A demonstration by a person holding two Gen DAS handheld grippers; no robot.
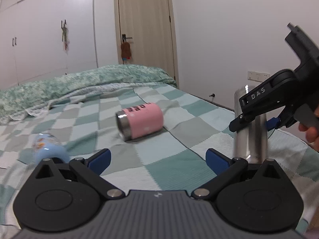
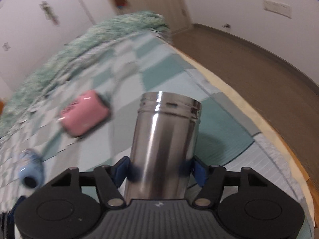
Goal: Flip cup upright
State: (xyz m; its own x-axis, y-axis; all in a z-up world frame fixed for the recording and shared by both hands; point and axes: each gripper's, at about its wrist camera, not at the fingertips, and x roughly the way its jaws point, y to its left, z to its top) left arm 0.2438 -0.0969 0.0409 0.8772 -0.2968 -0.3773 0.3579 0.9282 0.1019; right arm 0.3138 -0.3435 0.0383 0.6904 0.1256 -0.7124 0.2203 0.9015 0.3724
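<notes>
My right gripper (image 2: pixel 159 171) is shut on a shiny steel cup (image 2: pixel 163 139), which stands upright above the bed with its threaded mouth up; it also shows in the left wrist view (image 1: pixel 250 135) with the right gripper (image 1: pixel 257 119) around it. A pink cup (image 1: pixel 140 123) lies on its side mid-bed, its steel rim towards me; in the right wrist view it shows at the left (image 2: pixel 84 113). A light blue cup (image 1: pixel 48 148) lies on its side at the left (image 2: pixel 31 172). My left gripper (image 1: pixel 157 159) is open and empty, low over the blanket.
The bed carries a green and white checked blanket (image 1: pixel 179 167) and a rumpled green quilt (image 1: pixel 79 81) at the far end. The bed's right edge (image 2: pixel 259 119) drops to a brown floor (image 2: pixel 259 59). Wardrobes and a door stand behind.
</notes>
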